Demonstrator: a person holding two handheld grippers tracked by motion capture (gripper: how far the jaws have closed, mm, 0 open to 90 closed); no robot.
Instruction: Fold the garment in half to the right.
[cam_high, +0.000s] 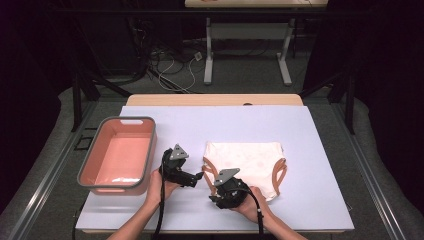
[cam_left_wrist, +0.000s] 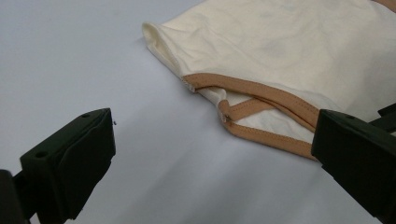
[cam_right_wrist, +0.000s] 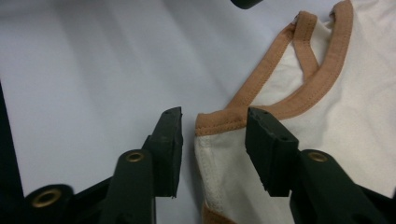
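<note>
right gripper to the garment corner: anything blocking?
Nothing visible. In the right gripper view the right gripper already straddles the tan-trimmed corner of the cream garment, with bare white mat beside it. The jaws have a gap on each side of the corner, so they are not pressing yet.

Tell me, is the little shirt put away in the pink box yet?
Not yet. The cream shirt lies flat on the table, and the pink box holds none of it. The right gripper has its jaws around the shirt's tan-trimmed corner, not yet pinching. The left gripper waits open beside the shirt. Grabbing, lifting and dropping it in all look left to do.
</note>
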